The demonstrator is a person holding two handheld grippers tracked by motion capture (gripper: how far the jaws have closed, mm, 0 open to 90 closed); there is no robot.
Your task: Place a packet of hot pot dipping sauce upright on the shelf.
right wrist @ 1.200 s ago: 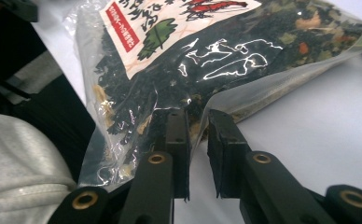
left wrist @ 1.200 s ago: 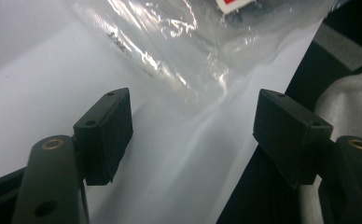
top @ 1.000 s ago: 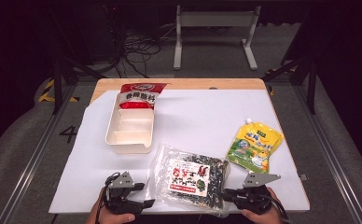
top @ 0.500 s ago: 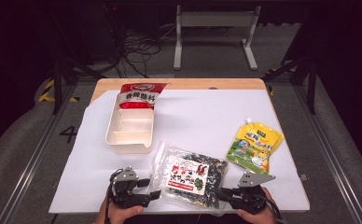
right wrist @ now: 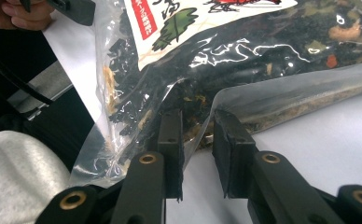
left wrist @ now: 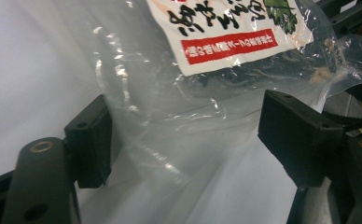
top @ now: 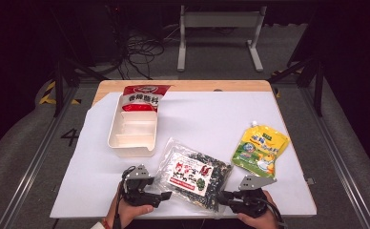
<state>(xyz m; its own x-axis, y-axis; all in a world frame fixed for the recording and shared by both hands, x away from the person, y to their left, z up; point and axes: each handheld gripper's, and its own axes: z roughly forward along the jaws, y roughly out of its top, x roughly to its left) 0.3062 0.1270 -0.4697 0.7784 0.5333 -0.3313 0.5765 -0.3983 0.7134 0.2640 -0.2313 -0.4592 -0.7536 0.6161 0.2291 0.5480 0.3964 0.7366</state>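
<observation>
high view: a white 3-compartment box [top: 132,129] at centre left holds a red packet [top: 142,98] in its top compartment. the clear seaweed bag [top: 192,174] lies bottom centre on the white tabletop [top: 202,114]; left claw [top: 166,195] spread around its edge, jaws just opening; right claw [top: 221,196] opening, bag edge between its jaws.

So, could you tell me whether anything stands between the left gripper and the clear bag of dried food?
Nothing visible does: the bag already lies between the open jaws of the left gripper, its clear edge by the left pad.
</observation>
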